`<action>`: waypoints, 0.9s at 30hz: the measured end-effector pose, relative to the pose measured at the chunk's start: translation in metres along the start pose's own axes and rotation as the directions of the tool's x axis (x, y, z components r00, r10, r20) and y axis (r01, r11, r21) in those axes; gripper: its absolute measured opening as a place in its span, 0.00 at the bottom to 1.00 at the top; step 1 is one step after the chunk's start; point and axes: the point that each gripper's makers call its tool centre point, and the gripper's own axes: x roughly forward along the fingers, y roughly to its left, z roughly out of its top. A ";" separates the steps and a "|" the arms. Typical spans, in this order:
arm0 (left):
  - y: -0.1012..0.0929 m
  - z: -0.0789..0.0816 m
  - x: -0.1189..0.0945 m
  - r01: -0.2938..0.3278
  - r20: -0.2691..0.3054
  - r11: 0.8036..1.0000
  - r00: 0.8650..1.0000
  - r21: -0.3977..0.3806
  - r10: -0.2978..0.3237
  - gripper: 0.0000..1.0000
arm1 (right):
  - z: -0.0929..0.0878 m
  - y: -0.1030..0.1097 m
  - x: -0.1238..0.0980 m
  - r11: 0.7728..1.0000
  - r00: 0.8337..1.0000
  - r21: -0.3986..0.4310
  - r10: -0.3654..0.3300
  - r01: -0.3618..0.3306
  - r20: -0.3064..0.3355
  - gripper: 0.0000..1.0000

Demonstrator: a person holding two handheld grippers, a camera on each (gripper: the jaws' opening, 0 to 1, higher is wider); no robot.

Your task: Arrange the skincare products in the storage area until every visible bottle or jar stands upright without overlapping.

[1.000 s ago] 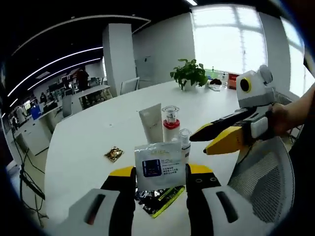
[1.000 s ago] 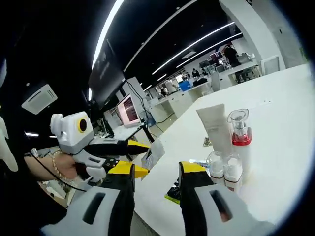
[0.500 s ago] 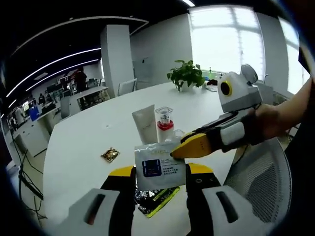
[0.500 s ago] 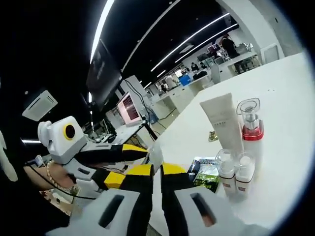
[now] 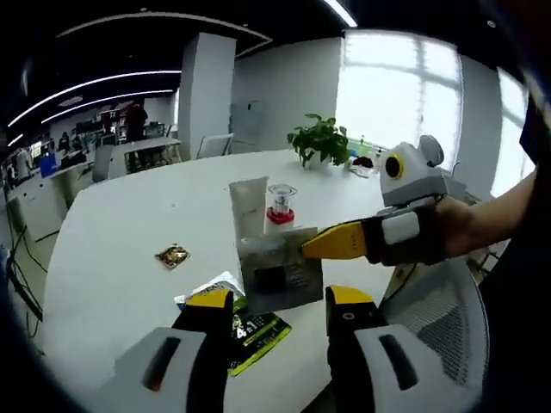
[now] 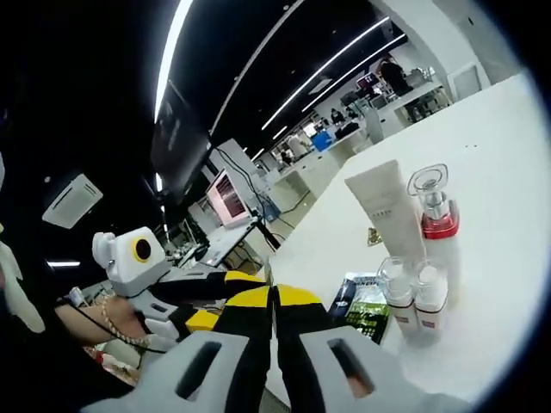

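On the white table (image 5: 112,249), tube (image 5: 248,206) and red-collared pump bottle (image 5: 280,206) stand upright, two small bottles (image 6: 411,292) just beside them. The sachet (image 5: 280,274) has changed hands: the right gripper (image 6: 274,297) is now clenched on its edge, the left gripper (image 5: 280,301) spread and apparently released, so it can be set down. Flat packets (image 5: 250,327) lie below. The sachet's print, legible a moment ago, is blurred

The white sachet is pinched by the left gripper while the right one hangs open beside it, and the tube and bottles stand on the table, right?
Not quite: the right gripper pinches the white sachet, and the left gripper is the open one, as the left gripper view shows. The tube and bottles do stand on the table.
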 end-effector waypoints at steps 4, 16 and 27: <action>0.008 -0.006 -0.006 0.019 -0.003 0.997 1.000 -0.069 -0.020 0.37 | -0.003 0.006 0.005 0.999 1.000 0.032 0.024 -0.024 -0.004 0.01; 0.037 -0.021 -0.033 0.107 0.061 0.943 0.994 -0.315 -0.093 0.10 | -0.016 0.026 0.037 0.994 0.997 0.076 0.077 -0.076 -0.016 0.01; 0.069 -0.043 -0.051 0.076 0.031 0.855 0.997 -0.513 -0.070 0.00 | -0.037 0.014 0.074 0.999 0.997 -0.028 -0.035 0.033 -0.072 0.01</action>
